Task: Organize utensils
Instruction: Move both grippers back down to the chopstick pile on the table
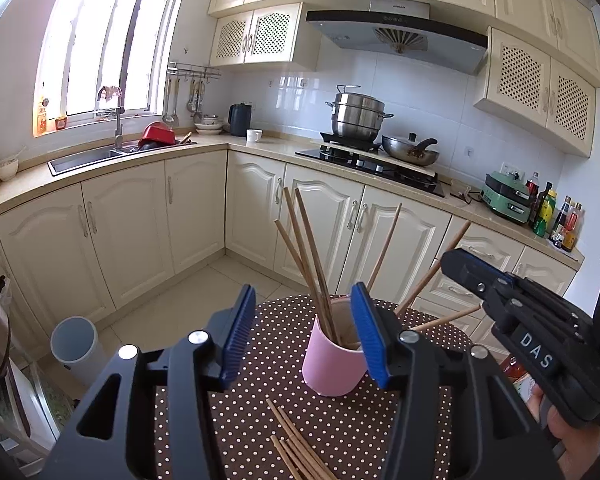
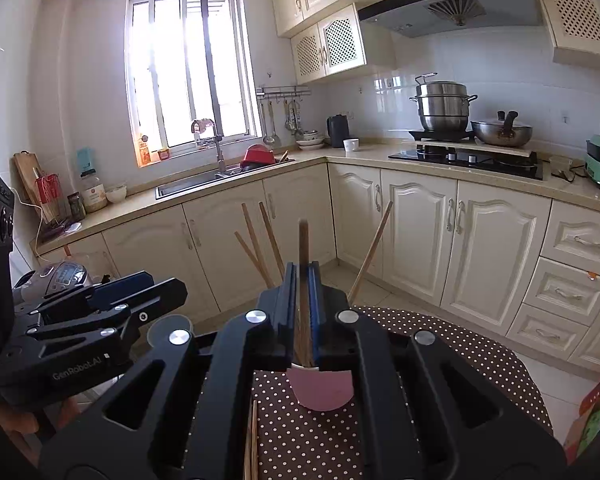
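A pink cup [image 1: 332, 368] stands on a round table with a brown polka-dot cloth [image 1: 260, 400]. Several wooden chopsticks [image 1: 316, 264] lean in it. More chopsticks [image 1: 296, 448] lie loose on the cloth in front of the cup. My left gripper [image 1: 304, 332] is open, its blue pads apart on either side of the cup's rim and touching nothing. The right gripper [image 1: 450, 262] reaches in from the right. In the right wrist view the right gripper [image 2: 302, 270] is shut on a chopstick [image 2: 303, 240] that runs down into the pink cup [image 2: 320, 392]. The left gripper [image 2: 166, 284] is at the left.
A grey bin [image 1: 76, 344] stands on the tiled floor left of the table. A rice cooker [image 2: 56, 276] sits at the left, a colourful box [image 2: 596, 416] at the table's right edge. Cream cabinets, a sink and a stove line the far counter. A hand [image 1: 556, 428] holds the right gripper.
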`<act>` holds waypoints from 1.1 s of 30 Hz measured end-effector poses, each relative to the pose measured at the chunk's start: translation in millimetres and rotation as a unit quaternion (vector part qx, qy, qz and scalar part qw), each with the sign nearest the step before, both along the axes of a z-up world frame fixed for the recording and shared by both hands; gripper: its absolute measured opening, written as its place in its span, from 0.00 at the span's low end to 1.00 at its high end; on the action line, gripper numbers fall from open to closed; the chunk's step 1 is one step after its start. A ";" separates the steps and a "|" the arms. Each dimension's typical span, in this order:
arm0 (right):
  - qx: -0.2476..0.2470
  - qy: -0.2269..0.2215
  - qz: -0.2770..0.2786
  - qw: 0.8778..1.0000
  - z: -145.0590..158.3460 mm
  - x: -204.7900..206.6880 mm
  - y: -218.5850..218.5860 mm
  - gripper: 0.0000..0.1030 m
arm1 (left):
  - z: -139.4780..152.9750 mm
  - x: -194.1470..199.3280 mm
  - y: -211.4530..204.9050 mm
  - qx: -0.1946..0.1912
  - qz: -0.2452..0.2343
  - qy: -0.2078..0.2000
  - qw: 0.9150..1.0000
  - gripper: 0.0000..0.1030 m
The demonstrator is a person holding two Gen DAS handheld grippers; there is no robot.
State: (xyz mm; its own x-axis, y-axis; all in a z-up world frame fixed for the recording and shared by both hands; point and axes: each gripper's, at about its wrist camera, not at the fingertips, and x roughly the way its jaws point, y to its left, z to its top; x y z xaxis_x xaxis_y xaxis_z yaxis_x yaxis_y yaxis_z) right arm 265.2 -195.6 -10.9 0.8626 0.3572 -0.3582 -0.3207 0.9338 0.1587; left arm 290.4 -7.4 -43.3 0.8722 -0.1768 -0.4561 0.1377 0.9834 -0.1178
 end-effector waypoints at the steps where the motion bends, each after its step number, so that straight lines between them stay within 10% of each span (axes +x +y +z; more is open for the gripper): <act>1: 0.001 -0.001 -0.001 1.000 1.1 -2.7 -0.4 0.07 | 0.7 -3.6 0.7 0.002 0.001 0.000 1.000 0.50; 15: -0.024 -0.006 0.021 0.999 0.4 -63.1 1.8 0.07 | -20.5 -54.9 20.5 -0.003 0.006 0.052 0.999 0.53; 33: -0.032 0.122 0.045 0.991 -105.6 -76.4 -2.7 0.07 | -157.2 -59.3 -1.7 0.027 -0.001 0.221 0.975 0.53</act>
State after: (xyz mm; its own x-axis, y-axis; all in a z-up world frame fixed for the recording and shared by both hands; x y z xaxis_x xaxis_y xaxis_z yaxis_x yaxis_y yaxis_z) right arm 188.8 -198.3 -116.4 0.7135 0.3989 -0.5760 -0.3629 0.9136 0.1832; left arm 231.1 -9.1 -200.4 0.5877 -0.1434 -0.7963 0.0878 0.9897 -0.1135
